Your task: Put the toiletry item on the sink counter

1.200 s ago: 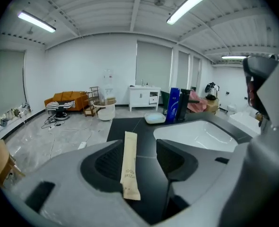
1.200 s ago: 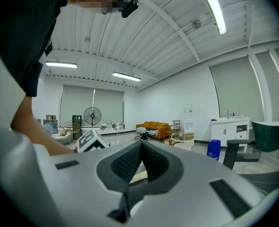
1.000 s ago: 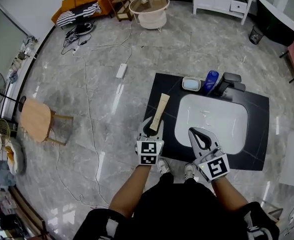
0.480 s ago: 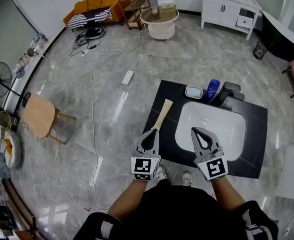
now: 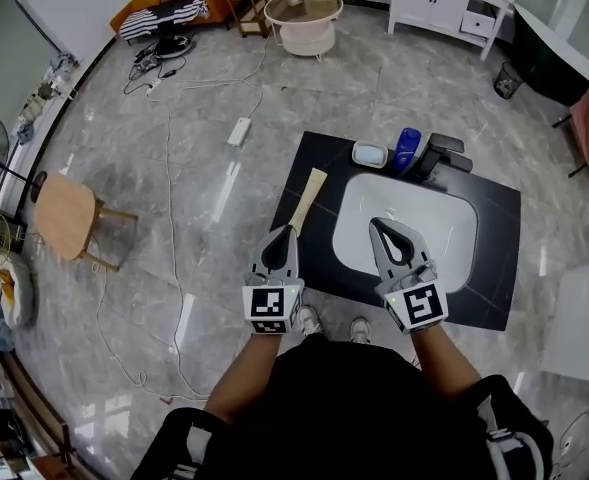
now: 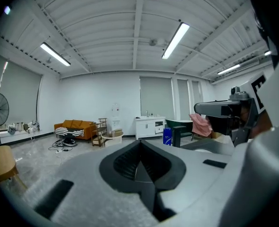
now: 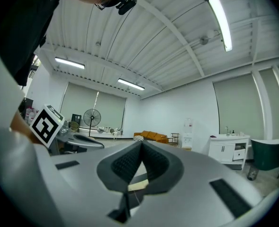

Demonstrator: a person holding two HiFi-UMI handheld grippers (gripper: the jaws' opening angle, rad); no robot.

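Released since a second ago, the beige toiletry tube (image 5: 309,196) lies flat on the black table (image 5: 492,268) left of the white basin (image 5: 436,216), left tongs (image 5: 282,232) closed empty just at its near end, right tongs (image 5: 376,224) closed empty over the basin.

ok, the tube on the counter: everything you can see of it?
The tube is tan, long and flat, wider at its far end, plastic by the look. It lies flat on the black counter, left of the white basin, angled away to the right. Its near end meets the tip of the shut left gripper; contact cannot be told.
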